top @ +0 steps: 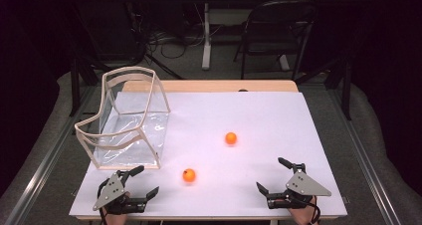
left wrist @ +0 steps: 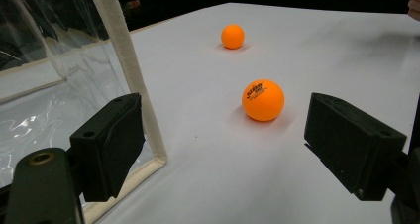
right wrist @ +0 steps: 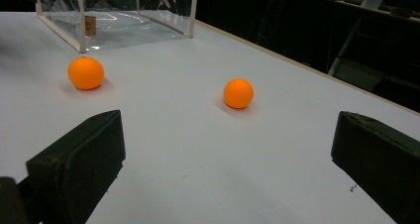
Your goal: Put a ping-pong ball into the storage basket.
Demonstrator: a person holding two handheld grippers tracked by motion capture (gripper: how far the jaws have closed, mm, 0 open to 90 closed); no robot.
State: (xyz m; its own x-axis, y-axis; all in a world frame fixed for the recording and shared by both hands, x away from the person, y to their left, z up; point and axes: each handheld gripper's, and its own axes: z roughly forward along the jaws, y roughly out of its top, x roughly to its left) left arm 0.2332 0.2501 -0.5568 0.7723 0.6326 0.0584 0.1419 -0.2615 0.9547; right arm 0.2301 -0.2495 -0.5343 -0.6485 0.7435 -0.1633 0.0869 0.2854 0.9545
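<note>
Jaws of the left gripper [top: 146,180] stand wide apart with nothing between them, low at the near left of the white table [top: 278,115]. Just ahead lies the nearer small orange ball [top: 189,175], with printing too small to read. The right gripper [top: 271,174] is likewise spread and empty. The second orange ball [top: 231,138] sits farther out, mid-table. A clear plastic box with a pale frame [top: 127,120] stands at the left.
</note>
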